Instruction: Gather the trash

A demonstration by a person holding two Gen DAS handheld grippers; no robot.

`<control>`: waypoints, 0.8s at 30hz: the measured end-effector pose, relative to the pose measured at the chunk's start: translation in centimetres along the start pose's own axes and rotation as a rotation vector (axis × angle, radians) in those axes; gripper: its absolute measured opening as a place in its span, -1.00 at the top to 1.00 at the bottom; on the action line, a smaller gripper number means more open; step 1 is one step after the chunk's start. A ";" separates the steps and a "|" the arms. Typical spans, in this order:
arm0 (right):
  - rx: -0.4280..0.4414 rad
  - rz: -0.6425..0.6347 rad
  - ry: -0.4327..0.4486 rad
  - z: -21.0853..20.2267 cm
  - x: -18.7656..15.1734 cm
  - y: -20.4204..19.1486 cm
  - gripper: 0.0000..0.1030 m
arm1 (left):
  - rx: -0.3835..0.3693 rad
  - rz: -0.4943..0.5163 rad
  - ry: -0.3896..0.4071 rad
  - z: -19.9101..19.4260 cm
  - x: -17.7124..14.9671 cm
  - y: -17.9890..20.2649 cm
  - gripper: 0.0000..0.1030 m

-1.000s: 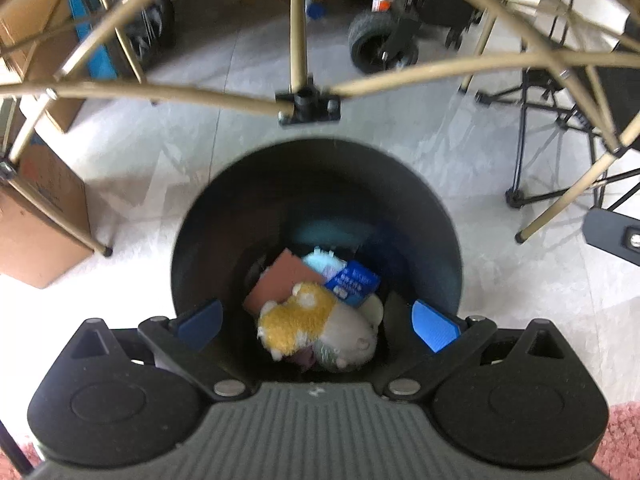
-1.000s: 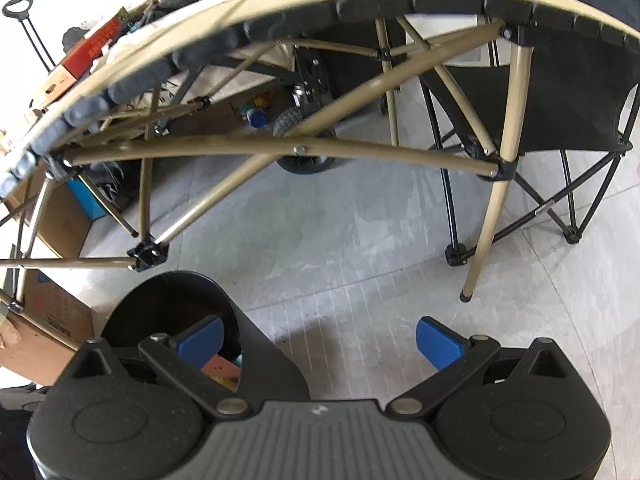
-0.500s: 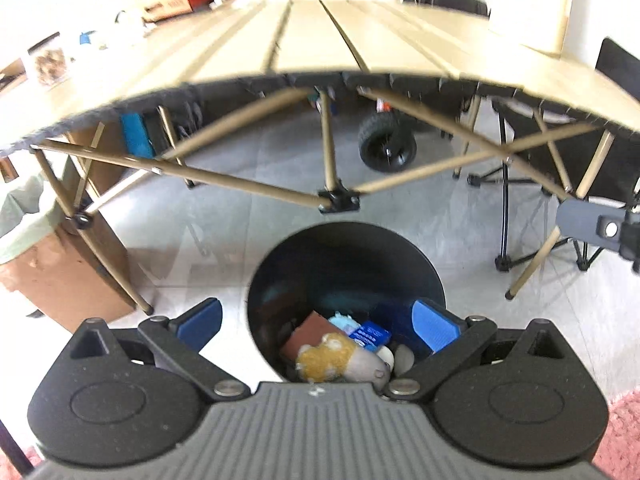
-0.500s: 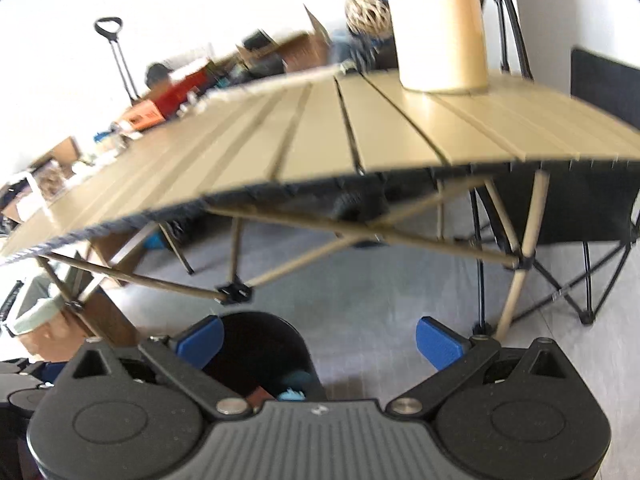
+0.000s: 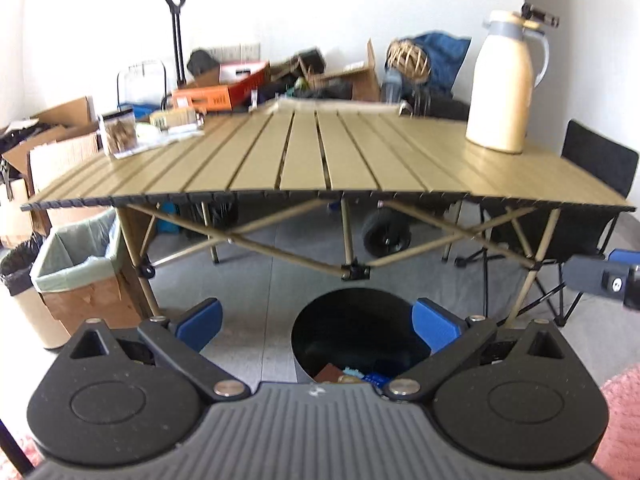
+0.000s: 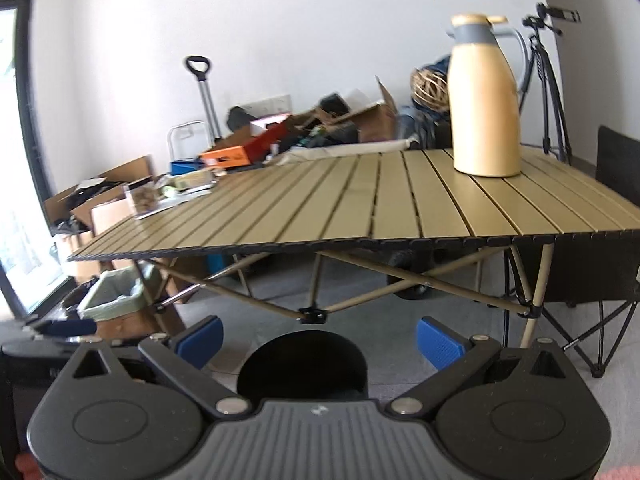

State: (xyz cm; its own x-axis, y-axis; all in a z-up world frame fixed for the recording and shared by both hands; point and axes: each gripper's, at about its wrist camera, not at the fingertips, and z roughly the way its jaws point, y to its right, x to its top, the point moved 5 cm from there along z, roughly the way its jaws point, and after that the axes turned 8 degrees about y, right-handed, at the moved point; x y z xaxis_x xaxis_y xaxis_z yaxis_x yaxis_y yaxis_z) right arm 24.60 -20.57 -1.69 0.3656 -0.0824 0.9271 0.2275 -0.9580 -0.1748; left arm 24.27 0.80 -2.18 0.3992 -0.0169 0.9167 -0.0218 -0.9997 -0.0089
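A round black bin [image 5: 354, 330] stands on the floor in front of the folding table, and a few bits of trash [image 5: 352, 374] show at its bottom. My left gripper [image 5: 318, 324] hovers above the bin, open and empty. In the right wrist view the same bin [image 6: 302, 364] sits low between the blue pads, and my right gripper [image 6: 320, 336] is likewise open with nothing in it. The right gripper's tip [image 5: 600, 280] shows at the right edge of the left wrist view. On the slatted tan table [image 5: 320, 160] stand a cream jug [image 5: 504, 80] and a clear jar [image 5: 118, 134].
A cardboard box lined with a pale green bag [image 5: 80, 272] and a second bin with a black bag [image 5: 20, 268] stand left of the table. A black folding chair [image 6: 592, 280] is at the right. Boxes and clutter [image 5: 248, 80] fill the back wall.
Both grippers have risen and tilted up from the bin, so the tabletop and back wall have come into view. The bin has dropped to the bottom of both views.
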 end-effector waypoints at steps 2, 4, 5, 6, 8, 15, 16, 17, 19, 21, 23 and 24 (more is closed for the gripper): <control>0.005 -0.014 0.003 -1.5 -0.3 -0.8 -1.00 | -0.008 0.002 0.028 -1.7 -0.2 -0.2 -1.00; 0.003 -0.028 0.005 -2.9 -0.6 -1.5 -1.00 | -0.015 -0.002 0.050 -3.3 -0.5 -0.3 -1.00; -0.003 -0.033 0.005 -3.5 -0.8 -1.7 -1.00 | -0.023 -0.007 0.057 -4.0 -0.8 -0.3 -1.00; -0.010 -0.034 0.004 -4.0 -1.0 -1.9 -1.00 | -0.033 -0.010 0.058 -4.8 -1.1 -0.2 -1.00; -0.018 -0.028 -0.003 -5.0 -1.3 -2.2 -1.00 | -0.044 0.000 0.059 -6.0 -1.8 -0.1 -1.00; -0.016 -0.032 -0.029 -7.7 -2.6 -2.9 -1.00 | -0.061 0.000 0.071 -8.8 -3.3 -0.2 -1.00; -0.013 -0.036 -0.032 -7.9 -2.8 -3.0 -1.00 | -0.060 0.002 0.073 -9.0 -3.4 -0.2 -1.00; -0.012 -0.041 -0.035 -8.1 -3.0 -3.1 -1.00 | -0.060 0.005 0.074 -9.3 -3.6 -0.1 -1.00; 0.002 -0.047 -0.043 -8.6 -3.5 -3.6 -1.00 | -0.060 0.012 0.078 -9.8 -3.9 -0.1 -1.00; 0.005 -0.058 -0.050 -8.9 -4.0 -4.0 -1.00 | -0.061 0.013 0.076 -10.1 -4.3 -0.1 -1.00; 0.004 -0.059 -0.057 -9.2 -4.2 -4.2 -1.00 | -0.059 0.003 0.066 -10.3 -4.6 -0.2 -1.00; 0.003 -0.057 -0.064 -9.3 -4.4 -4.2 -1.00 | -0.058 -0.004 0.060 -10.3 -4.7 -0.3 -1.00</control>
State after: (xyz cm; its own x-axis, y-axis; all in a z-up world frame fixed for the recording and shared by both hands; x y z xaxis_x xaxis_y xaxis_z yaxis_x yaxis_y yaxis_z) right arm 13.63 -18.70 -1.94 0.4087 -0.0099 0.9126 0.2519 -0.9599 -0.1232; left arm 13.01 1.38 -2.37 0.3436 -0.0099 0.9391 -0.0742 -0.9971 0.0166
